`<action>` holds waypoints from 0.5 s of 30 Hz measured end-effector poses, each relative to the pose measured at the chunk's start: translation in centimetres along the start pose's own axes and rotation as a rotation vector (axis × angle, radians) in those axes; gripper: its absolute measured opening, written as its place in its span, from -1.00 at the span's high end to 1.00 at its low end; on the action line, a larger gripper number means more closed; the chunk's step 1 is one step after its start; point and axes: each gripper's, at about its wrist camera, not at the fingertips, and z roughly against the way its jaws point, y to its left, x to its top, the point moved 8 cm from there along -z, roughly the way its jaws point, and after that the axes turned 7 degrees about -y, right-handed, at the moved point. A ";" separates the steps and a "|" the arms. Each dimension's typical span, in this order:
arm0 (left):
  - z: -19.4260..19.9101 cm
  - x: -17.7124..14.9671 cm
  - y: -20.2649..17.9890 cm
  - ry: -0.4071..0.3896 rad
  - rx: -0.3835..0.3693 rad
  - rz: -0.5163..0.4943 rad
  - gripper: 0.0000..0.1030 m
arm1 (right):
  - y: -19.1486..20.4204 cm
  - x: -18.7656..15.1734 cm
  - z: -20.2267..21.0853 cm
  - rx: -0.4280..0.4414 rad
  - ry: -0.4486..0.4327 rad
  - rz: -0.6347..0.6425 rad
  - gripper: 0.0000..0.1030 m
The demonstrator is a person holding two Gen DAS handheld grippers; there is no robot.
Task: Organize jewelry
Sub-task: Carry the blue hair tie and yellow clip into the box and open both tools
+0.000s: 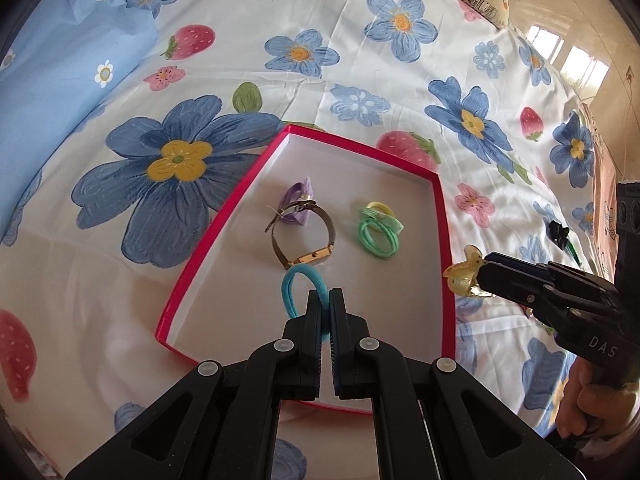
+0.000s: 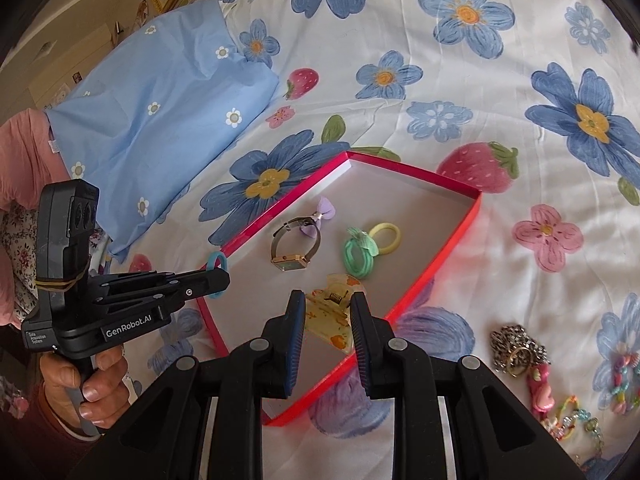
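Note:
A red-rimmed box (image 1: 447, 248) (image 2: 448, 256) with a white floor lies on the flowered bedsheet. In it are a gold watch (image 1: 316, 240) (image 2: 294, 246), a purple bow (image 1: 298, 200) (image 2: 322, 210), green hair ties (image 1: 378, 236) (image 2: 358, 258) and a yellow hair tie (image 1: 380, 206) (image 2: 386, 236). My left gripper (image 1: 325, 300) (image 2: 218, 276) is shut on a blue hair tie (image 1: 304, 288) (image 2: 216, 259) above the box's near left part. My right gripper (image 2: 326, 308) (image 1: 480, 276) is shut on a yellow hair claw clip (image 2: 332, 312) (image 1: 464, 274) over the box's right edge.
A light blue pillow (image 1: 60, 80) (image 2: 160, 120) lies left of the box. To the right on the sheet lie a metal chain with a ring (image 2: 516, 348), pink and bead trinkets (image 2: 560, 404) and a black clip (image 1: 559, 232).

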 end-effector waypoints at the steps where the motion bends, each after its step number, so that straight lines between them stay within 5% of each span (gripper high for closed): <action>1: -0.2 0.1 0.1 0.003 0.005 -0.003 0.95 | 0.1 0.0 -0.4 0.001 0.004 0.002 0.56; 15: -6.3 0.8 1.7 0.098 0.066 -0.022 0.94 | -1.0 -0.3 -6.6 -0.020 0.092 0.020 0.55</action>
